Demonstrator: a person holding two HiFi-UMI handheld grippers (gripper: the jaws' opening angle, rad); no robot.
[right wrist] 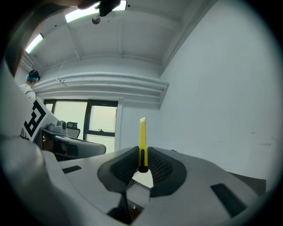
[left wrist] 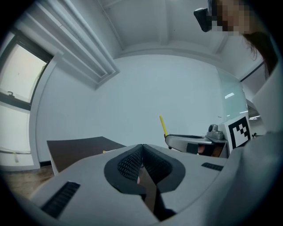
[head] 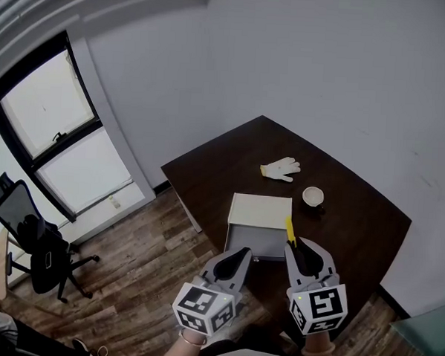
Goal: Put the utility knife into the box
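The right gripper (right wrist: 142,153) pinches the utility knife (right wrist: 142,132); the left gripper (left wrist: 142,149) is pressed together, empty. Above the box (head: 259,226) lie a glove (head: 280,168) and a cup (head: 313,195) on the dark table (head: 208,173). A window (head: 54,135) fills the upper left of the frame.

A: Where is the box (head: 259,226)?
B: On the table (head: 358,214), toward its near side. Glove (head: 280,168) behind it; cup (head: 313,195) behind, to the right.
A: And the utility knife (head: 290,229)?
B: Between the right gripper's (head: 295,249) fingers (head: 313,262), above the box's right side.

The utility knife (head: 290,229) was yellow, the box (head: 260,211) cream, the table (head: 355,210) dark brown, the glove (head: 281,168) white with a yellow cuff.
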